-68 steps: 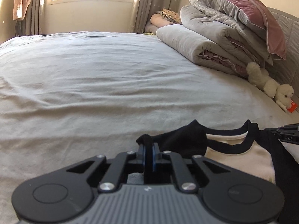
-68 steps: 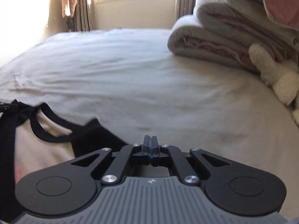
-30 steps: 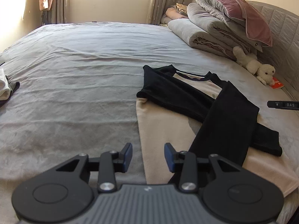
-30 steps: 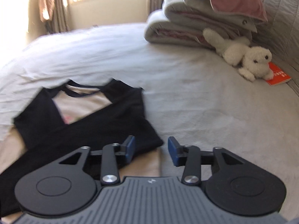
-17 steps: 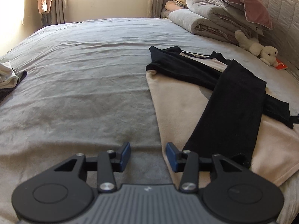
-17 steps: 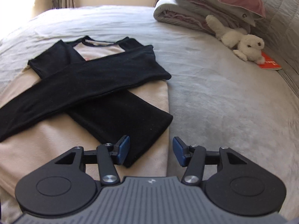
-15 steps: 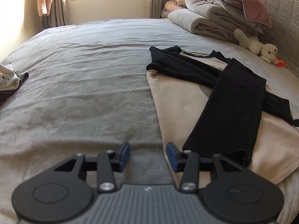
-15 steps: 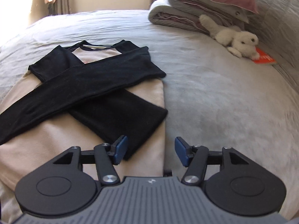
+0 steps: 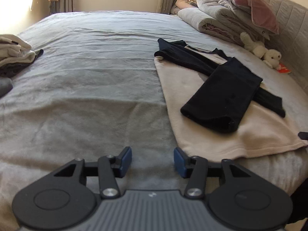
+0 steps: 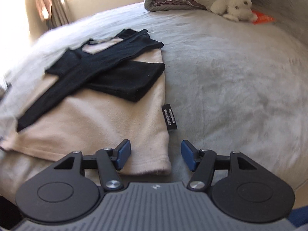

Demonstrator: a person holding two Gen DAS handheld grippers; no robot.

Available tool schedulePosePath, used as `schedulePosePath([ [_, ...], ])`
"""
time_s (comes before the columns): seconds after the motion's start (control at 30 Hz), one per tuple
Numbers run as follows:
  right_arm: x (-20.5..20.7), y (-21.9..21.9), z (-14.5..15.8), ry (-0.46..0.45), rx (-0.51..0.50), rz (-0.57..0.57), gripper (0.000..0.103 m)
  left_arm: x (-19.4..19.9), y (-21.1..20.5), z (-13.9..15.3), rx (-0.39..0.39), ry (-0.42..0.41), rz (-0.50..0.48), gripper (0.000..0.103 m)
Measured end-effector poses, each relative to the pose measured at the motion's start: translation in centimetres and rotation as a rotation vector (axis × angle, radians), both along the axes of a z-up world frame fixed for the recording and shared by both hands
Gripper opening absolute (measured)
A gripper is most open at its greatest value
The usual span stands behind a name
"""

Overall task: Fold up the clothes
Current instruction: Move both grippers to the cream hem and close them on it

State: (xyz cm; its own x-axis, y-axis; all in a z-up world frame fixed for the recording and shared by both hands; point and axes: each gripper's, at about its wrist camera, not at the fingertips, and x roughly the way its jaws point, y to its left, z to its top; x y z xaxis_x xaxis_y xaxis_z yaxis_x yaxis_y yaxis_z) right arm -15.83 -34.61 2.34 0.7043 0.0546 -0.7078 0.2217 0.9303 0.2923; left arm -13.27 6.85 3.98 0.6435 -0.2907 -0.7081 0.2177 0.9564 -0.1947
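Shirt (image 10: 92, 119) sleeves crossed, on bed (image 10: 240, 80) | left tongs (image 9: 152, 161) released | right tongs (image 10: 155, 155) released

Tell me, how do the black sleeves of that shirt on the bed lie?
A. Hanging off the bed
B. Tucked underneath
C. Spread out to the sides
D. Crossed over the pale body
D: both black sleeves lie folded in and crossed on top of the shirt's pale body.

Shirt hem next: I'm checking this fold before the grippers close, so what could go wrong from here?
The left gripper is open over bare bed sheet, beside the shirt hem corner; closing here may pinch sheet instead. The right gripper straddles its corner. Lifting the hem could slide the crossed black sleeves out of place.
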Motion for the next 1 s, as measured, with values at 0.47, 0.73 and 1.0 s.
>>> schedulePosePath([
  [0.47, -0.7, -1.6, -0.3, -0.022, 0.188, -0.069, 0.042, 0.9, 0.0, -0.9, -0.236, 0.081, -0.032, 0.043],
  [0.73, -1.6, -2.0, -0.5, -0.021, 0.195, -0.082, 0.040, 1.2, -0.6, -1.2, -0.273, 0.110, -0.046, 0.043],
  [1.0, -1.3, -0.2, -0.6, -0.017, 0.086, -0.042, 0.038, 1.5, -1.3, -1.5, -0.306, 0.140, -0.061, 0.007],
])
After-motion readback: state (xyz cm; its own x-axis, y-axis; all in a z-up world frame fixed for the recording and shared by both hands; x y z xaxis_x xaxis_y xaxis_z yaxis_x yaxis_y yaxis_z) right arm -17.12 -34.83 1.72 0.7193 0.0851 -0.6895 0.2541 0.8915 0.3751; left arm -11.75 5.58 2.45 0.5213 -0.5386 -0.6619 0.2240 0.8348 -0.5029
